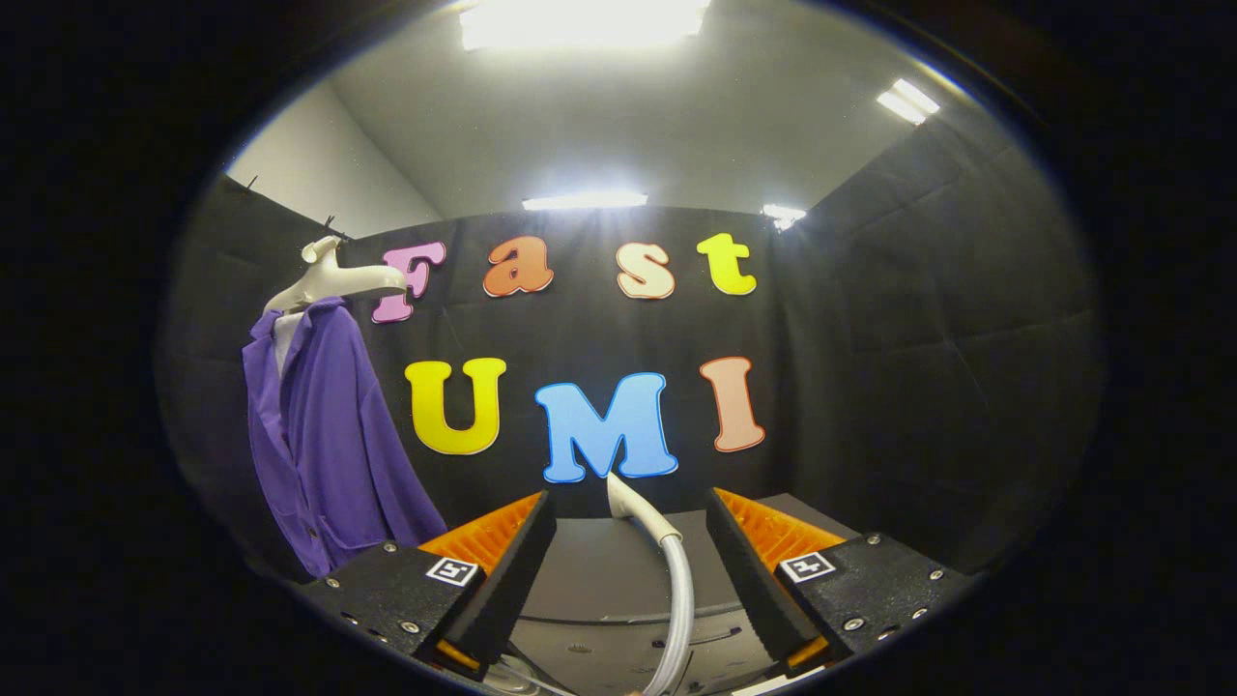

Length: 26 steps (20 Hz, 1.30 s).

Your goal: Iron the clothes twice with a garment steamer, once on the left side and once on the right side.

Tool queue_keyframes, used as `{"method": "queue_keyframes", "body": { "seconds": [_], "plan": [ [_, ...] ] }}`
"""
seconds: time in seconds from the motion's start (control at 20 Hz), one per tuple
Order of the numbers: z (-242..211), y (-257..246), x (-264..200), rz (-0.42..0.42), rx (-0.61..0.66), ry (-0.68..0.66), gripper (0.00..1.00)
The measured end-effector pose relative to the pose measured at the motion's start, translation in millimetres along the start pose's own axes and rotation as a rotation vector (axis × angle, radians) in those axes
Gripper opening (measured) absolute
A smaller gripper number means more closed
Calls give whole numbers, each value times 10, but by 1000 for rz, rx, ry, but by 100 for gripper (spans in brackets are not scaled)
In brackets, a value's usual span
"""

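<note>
Gripper point(630, 570) fingers are standing apart, gripping nothing, with the steamer's hose point(679, 599) rising between them. Its nozzle point(628, 501) is poking up just ahead of the fingers, over the desk point(589, 570). Beyond and to their left, a purple shirt point(324, 435) is hanging on a pale hanger point(333, 280).

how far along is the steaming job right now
Nothing looks done yet. The purple shirt hangs on its hanger off to the left, away from the fingers. The gripper is open, with the steamer's hose and handle standing between its fingers, ungrasped. Grasping it and both passes, left and right, remain.
</note>
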<state>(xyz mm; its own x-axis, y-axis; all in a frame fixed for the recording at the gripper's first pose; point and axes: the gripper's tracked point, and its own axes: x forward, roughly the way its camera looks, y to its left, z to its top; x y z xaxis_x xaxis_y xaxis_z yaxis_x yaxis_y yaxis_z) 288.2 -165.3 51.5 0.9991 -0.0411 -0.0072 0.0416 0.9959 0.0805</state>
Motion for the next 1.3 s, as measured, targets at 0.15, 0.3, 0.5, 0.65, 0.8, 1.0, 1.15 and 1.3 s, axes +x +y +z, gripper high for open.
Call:
{"method": "queue_keyframes", "body": {
  "seconds": [0.15, 0.3, 0.5, 0.65, 0.8, 1.0, 1.15, 1.3],
  "plan": [
    [-225, -119, 497, 20, 1, 67, 97],
    [-460, -203, 952, 46, 20, 140, 97],
    [-731, -299, 1465, 78, 137, 234, 97],
    [-904, -415, 1812, 81, 234, 308, 95],
    [-1069, -511, 2053, 91, 388, 392, 95],
    [-1305, -487, 2240, 186, 614, 525, 94],
    [-1593, -481, 2273, 223, 634, 637, 94],
    [-1770, -369, 2343, 263, 634, 712, 94]
  ]
}}
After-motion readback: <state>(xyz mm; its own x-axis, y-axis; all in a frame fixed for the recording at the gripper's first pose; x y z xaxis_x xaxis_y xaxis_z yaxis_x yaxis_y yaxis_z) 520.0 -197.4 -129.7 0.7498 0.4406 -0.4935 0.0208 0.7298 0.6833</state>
